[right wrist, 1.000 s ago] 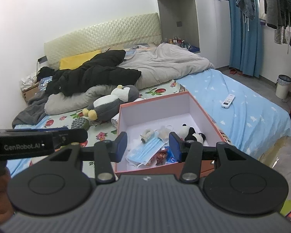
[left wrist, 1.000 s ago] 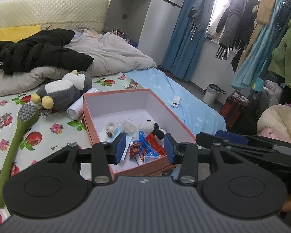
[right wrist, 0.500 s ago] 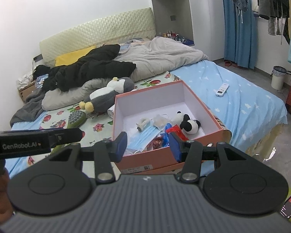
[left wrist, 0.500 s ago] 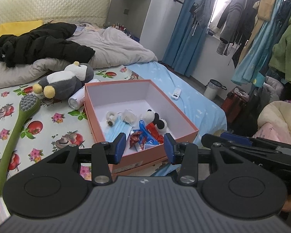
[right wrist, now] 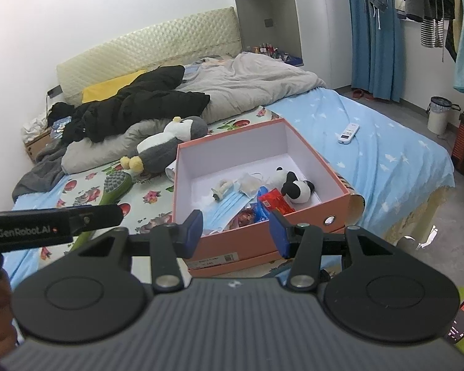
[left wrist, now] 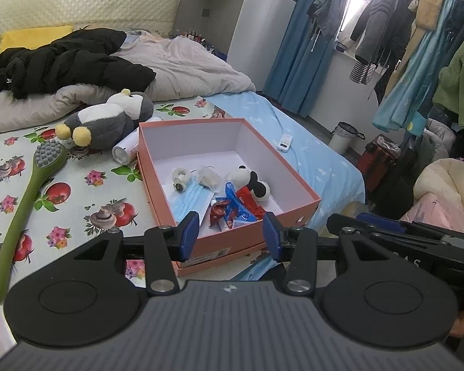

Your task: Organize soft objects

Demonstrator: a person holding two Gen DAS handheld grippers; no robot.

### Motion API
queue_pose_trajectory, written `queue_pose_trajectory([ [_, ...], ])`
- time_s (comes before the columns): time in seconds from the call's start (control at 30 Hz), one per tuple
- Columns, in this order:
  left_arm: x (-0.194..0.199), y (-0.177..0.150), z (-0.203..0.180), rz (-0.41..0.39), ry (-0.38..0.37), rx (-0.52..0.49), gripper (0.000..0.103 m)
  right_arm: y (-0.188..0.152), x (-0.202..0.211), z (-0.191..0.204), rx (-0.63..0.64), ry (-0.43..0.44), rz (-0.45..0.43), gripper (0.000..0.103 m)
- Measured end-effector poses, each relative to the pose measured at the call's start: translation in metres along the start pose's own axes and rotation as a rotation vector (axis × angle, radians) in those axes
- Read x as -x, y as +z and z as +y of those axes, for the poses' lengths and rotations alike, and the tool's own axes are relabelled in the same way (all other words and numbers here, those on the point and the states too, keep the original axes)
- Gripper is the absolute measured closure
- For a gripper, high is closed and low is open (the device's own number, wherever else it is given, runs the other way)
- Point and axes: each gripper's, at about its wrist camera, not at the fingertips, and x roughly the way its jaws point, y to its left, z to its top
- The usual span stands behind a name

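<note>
**Desk:** Bedroom, daylight through blue curtains (left wrist: 297,61). What am I looking at on the bed (right wrist: 371,142)?

**Operator:** I see an open orange box (left wrist: 297,182) sitting on the mattress where the flowered sheet meets the blue one. Inside it lie a small black-and-white plush (left wrist: 253,182), a blue face mask (left wrist: 190,199), red and blue wrappers and a few pale bits I can't make out.

**Desk:** And outside the box?

**Operator:** A grey penguin plush (left wrist: 108,120) lies just beyond the box's far left corner, touching a white canister (left wrist: 125,153). A green long-handled brush (left wrist: 27,198) stretches along the flowered sheet, well left of the box. A white remote (right wrist: 349,133) rests on the blue sheet to the right.

**Desk:** The grippers?

**Operator:** I hold the left gripper (left wrist: 230,233) and the right gripper (right wrist: 235,232) side by side before the box's near wall. Both have their jaws apart, nothing between the blue pads, nothing touched.
</note>
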Motion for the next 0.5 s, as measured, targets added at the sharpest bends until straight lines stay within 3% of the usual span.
queue_pose_trajectory([
  [0.33,0.0047,0.0071,0.0103,-0.014,0.020,0.037,0.051,0.0012,0.0013,0.0000,-0.006,-0.013,-0.009,0.053],
  [0.5,0.0040,0.0079,0.0075,-0.012,0.032,0.023,0.034,0.0031,0.0027,-0.0032,-0.016,-0.031,-0.014,0.053],
])
